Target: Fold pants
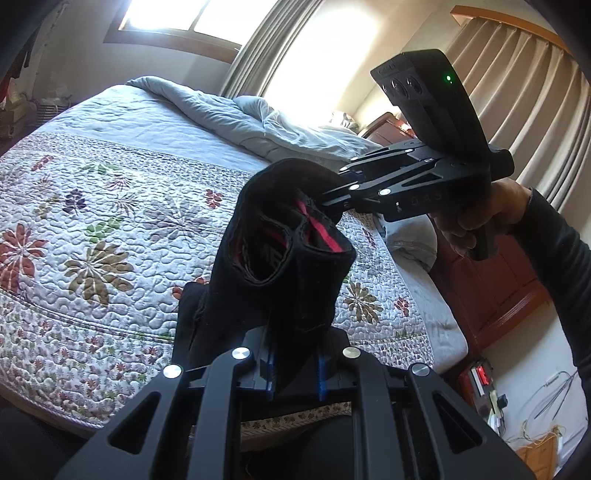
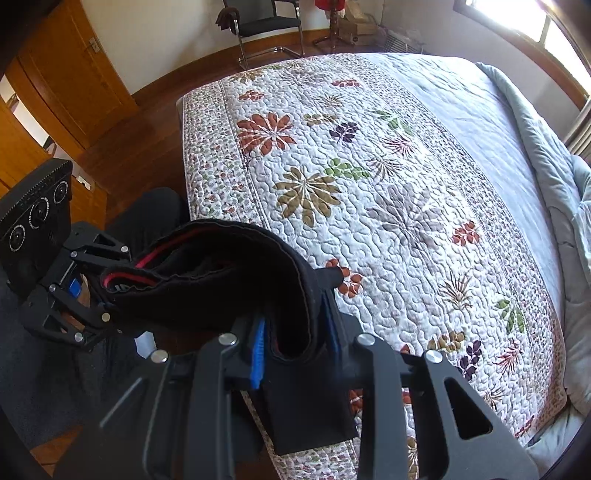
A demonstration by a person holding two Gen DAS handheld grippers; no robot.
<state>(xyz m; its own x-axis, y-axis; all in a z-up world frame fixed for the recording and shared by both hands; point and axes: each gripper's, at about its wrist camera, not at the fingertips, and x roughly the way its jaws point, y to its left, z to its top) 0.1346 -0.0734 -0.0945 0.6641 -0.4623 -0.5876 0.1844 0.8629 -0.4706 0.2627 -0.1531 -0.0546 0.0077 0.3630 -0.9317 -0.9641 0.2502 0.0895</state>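
place: a home bedroom, pretty lived-in
bed: big one under a floral quilt (image 2: 369, 192), with a rumpled grey duvet (image 1: 236, 114) bunched toward the head end
windows: bright window (image 1: 184, 18) plus long beige curtains (image 1: 517, 92)
floor: dark wood floor (image 2: 147, 140) off the foot edge of the bed
furniture: orange wooden door (image 2: 74, 81), black chair (image 2: 266, 26) by the far wall
extras: reddish wooden nightstand (image 1: 491, 288) beside the bed

Floral quilt (image 2: 369, 192), grey duvet (image 1: 221, 110), curtains (image 1: 517, 81), chair (image 2: 266, 22)
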